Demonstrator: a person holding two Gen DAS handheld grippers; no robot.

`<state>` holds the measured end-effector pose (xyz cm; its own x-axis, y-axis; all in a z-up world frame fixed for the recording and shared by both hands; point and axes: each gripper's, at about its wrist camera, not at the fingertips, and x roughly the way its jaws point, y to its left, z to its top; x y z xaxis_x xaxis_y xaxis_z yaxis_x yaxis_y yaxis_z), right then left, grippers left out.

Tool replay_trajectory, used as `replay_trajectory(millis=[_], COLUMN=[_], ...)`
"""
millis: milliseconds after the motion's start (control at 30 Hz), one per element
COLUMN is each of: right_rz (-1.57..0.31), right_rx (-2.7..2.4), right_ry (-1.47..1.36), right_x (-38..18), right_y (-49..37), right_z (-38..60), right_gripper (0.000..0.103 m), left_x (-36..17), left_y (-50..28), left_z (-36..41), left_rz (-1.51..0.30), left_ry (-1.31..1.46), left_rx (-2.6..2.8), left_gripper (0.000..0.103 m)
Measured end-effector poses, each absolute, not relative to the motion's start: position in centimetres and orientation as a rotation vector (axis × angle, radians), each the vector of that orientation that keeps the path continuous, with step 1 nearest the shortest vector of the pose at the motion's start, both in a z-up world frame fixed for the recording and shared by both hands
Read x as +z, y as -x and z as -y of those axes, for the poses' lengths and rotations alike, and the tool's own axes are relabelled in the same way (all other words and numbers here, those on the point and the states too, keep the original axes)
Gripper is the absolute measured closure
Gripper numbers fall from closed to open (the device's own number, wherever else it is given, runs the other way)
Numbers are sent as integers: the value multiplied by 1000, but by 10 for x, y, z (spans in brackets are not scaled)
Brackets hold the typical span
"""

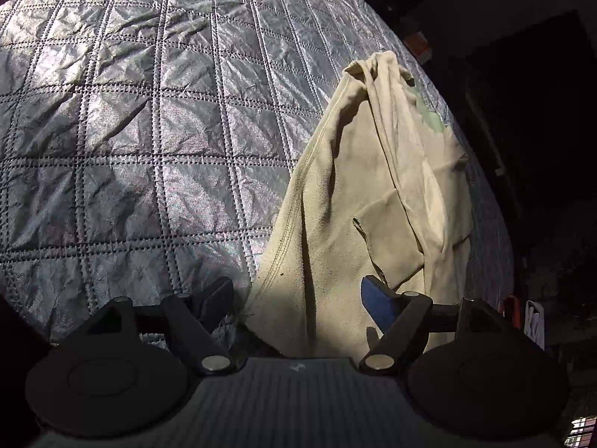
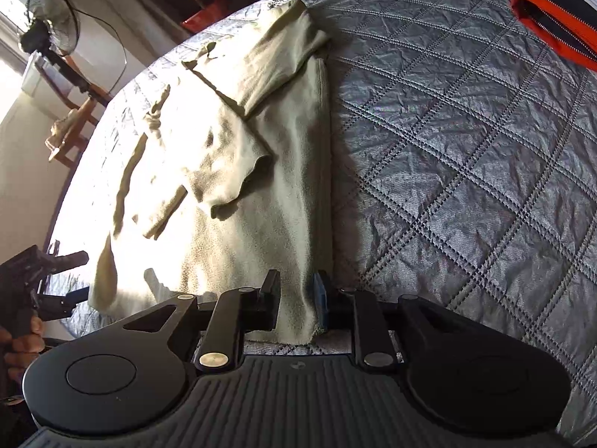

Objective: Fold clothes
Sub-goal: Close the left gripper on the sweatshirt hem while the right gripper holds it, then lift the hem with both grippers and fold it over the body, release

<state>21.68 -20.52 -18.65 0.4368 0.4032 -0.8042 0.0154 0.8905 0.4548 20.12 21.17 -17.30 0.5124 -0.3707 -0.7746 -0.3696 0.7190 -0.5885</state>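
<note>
Cream garment [image 2: 261, 171], laid lengthwise on quilted grey bedspread [image 2: 466, 149] with sides turned in, near hem bracketed by parted fingers of left gripper [image 1: 298, 298] and right gripper [image 2: 298, 295]; mid-fold judged, hem to be clamped and carried forward.

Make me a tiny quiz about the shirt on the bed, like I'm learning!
1. True or false: the shirt lies on a grey quilt.
2. What sits at the quilt's far corner in the right wrist view? A) orange pouch B) teddy bear C) shoe
3. Fill in: the jaws of the left gripper stand ____ at the shirt's hem.

Key: 1 true; 2 A; 3 open. The right gripper also straddles the hem, jaws apart.
</note>
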Motion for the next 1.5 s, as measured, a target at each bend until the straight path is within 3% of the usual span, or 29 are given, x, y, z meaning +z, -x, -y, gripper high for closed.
replay_trajectory(millis=[100, 200, 267, 333, 467, 533, 567, 600, 633, 667, 1133, 1500], right_rz=[-1052, -1035, -1075, -1107, -1113, -1113, -1112, -1111, -1110, -1110, -1058, -970], right_rx=[202, 153, 161, 158, 181, 168, 160, 162, 172, 183, 179, 152], right_ry=[-422, -432, -421, -365, -246, -205, -191, -189, -197, -205, -567, -907], right_x=[-181, -181, -185, -188, -185, -185, -184, -184, -184, -183, -181, -182], right_y=[-215, -215, -218, -220, -218, -217, -217, -216, -216, -216, -204, -155], right_z=[207, 212, 210, 201, 181, 177, 175, 175, 176, 177, 222, 237], right_gripper=[71, 58, 48, 50, 53, 57, 65, 73, 98, 100, 101, 101], left_x=[-170, -166, -163, -161, -159, -158, -158, -157, -157, -156, -156, -136], left_y=[-207, -205, -202, -200, -197, -195, -194, -194, -193, -193, -180, -154], left_z=[-207, -197, -188, -179, -166, -160, -157, -154, -151, -151, -211, -230], left_rz=[-1065, -1062, -1062, -1064, -1048, -1039, -1035, -1030, -1024, -1021, -1001, -947], left_ry=[749, 643, 549, 456, 343, 290, 263, 236, 218, 223, 740, 889], left_rx=[4, 27, 51, 85, 112, 125, 131, 137, 141, 139, 184, 170], left_gripper=[33, 45, 64, 78, 93, 94, 94, 94, 96, 100, 102, 102])
